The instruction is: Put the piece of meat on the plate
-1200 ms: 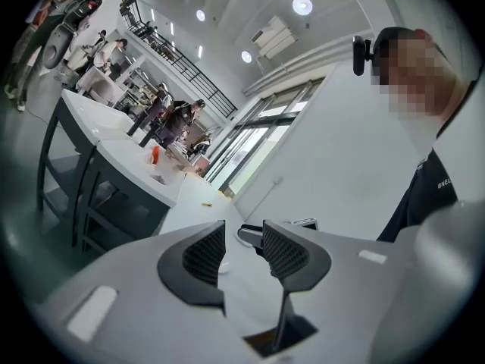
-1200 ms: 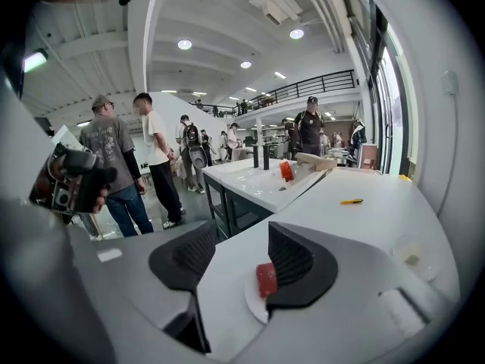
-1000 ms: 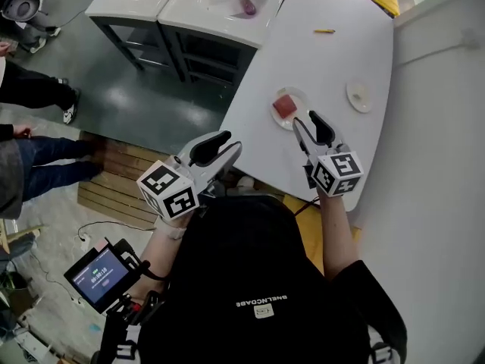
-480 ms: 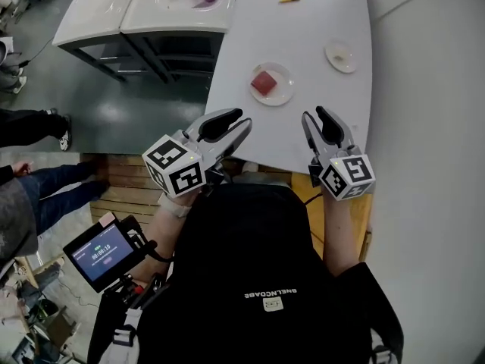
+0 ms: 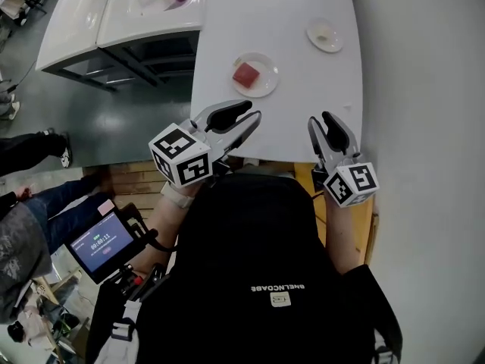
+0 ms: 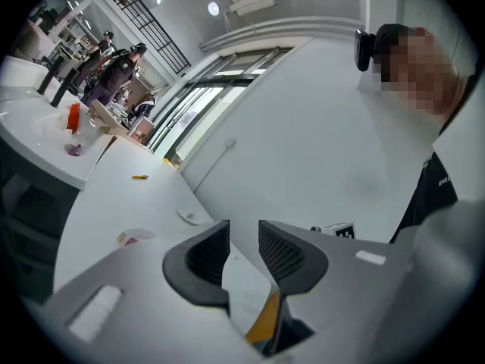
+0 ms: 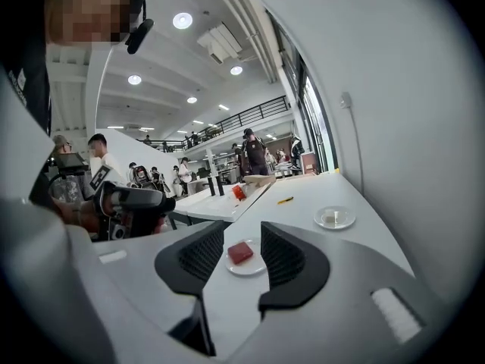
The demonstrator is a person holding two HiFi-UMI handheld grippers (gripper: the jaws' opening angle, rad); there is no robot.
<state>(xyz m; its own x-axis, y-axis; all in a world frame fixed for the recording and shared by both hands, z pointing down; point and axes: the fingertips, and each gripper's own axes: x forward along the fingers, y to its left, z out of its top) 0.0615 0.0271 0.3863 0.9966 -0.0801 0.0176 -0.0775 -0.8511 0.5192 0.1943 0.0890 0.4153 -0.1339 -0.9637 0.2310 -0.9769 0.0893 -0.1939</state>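
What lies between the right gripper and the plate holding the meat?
Only bare white table separates the right gripper from the plate; the head view and right gripper view show it. Its jaws, just narrowed, stand apart, empty.

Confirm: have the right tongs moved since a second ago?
Yes. The right tongs have backed away from the round white plate holding the red piece of meat, toward the white table's near edge; their jaws, empty, have just been closing.

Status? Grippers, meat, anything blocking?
Left gripper and right gripper open, empty, jaws just been closing partway. Meat sits on plate. Nothing in the way.
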